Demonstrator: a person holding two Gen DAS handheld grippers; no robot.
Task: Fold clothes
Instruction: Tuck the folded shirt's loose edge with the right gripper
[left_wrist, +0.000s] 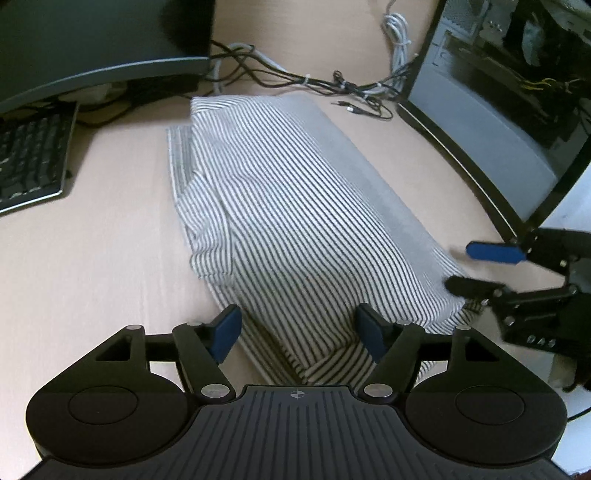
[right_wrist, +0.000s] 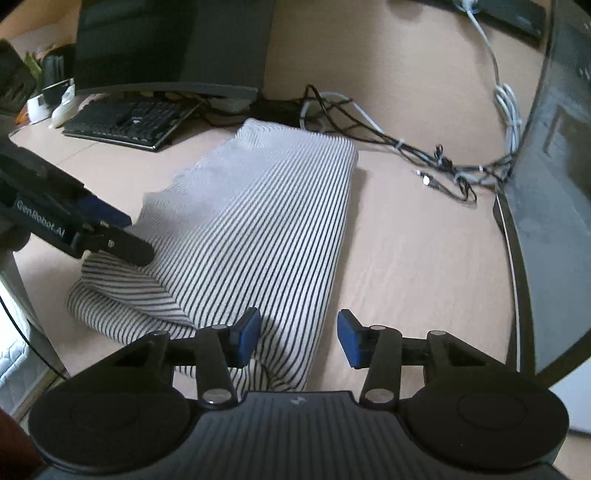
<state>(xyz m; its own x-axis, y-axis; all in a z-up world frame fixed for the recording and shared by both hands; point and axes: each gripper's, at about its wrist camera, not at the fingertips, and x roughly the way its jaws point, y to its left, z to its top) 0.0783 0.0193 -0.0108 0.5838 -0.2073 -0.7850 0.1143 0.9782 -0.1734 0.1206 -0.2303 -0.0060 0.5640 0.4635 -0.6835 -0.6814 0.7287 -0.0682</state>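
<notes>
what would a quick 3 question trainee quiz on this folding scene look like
1. True or false: the striped garment lies partly folded on the desk.
2. What sits left of the garment in the left wrist view? A) keyboard B) mug C) book
3. Fill in: neither the left tool nor the right tool is ____ the cloth; both stand open at its near edge.

Key: 1 true. 2 A, the keyboard. 3 gripping.
</notes>
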